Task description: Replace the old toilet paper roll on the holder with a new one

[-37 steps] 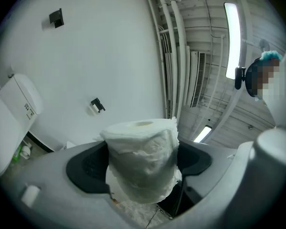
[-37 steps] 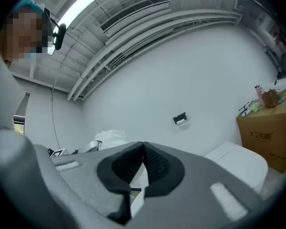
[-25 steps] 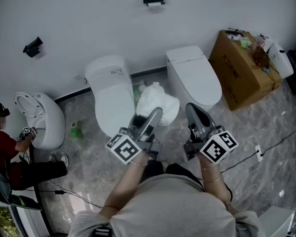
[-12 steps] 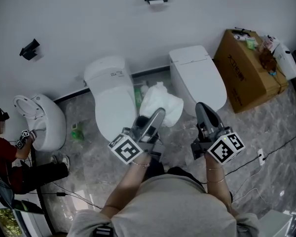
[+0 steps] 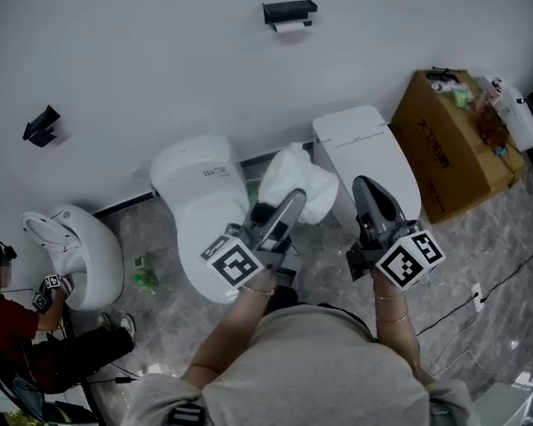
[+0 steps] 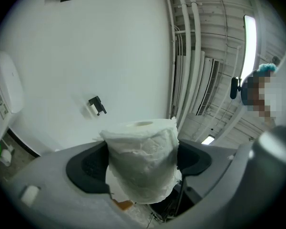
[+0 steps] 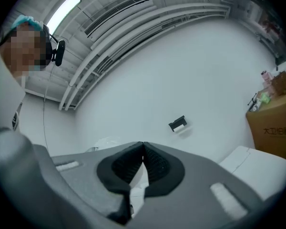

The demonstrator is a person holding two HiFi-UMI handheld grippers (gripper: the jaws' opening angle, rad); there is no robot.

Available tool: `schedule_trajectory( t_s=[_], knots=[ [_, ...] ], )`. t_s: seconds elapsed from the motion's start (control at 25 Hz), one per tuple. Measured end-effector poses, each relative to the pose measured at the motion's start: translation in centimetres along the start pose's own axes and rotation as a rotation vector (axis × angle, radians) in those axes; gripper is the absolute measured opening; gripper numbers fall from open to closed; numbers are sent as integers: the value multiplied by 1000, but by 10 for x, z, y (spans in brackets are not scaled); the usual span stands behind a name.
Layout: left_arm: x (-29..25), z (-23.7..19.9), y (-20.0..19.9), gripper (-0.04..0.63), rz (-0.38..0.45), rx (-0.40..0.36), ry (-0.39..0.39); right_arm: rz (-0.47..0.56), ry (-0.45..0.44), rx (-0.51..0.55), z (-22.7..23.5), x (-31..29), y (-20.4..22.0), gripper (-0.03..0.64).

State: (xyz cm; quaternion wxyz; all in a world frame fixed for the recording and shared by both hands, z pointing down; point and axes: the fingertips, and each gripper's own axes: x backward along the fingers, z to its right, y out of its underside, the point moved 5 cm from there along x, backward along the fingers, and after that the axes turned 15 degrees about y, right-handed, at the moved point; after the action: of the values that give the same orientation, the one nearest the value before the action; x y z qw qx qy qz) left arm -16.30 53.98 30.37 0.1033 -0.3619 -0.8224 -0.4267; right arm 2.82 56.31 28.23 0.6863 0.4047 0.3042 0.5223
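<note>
Head view: left gripper [image 5: 290, 204] clamped on new roll [image 5: 295, 183], held in the air, well short of the wall. Right gripper [image 5: 367, 191] closed, empty. Holder [image 5: 290, 11] up on the wall, old roll [image 5: 292, 27] apparently still on it. Removal and fitting both pending.

Head view steeply down from above; both gripper views wallward, far holder [image 5: 290, 13] common to all.

We hold both grippers out ahead of us, side by side, elbows bent. Our left gripper [image 5: 287, 207] is clamped on a toilet paper roll [image 6: 141, 162]. Our right gripper [image 5: 369, 193] has its jaws pressed together, empty.
</note>
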Motion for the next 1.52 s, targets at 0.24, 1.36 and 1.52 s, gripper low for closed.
schedule_trajectory(
  t_s=[0.24,1.36,1.52],
  knots=[
    [-31,-58,-39,423,-22,18,36,15,32,7,2,-72,2,2],
    [-191,-248,-72,423,45,39,-48,-110,-58,28,116,-325,-44,2],
    [-232,-275,-74,423,77,16,-61,-118,-99,44,142,-362,-64,2]
  ],
)
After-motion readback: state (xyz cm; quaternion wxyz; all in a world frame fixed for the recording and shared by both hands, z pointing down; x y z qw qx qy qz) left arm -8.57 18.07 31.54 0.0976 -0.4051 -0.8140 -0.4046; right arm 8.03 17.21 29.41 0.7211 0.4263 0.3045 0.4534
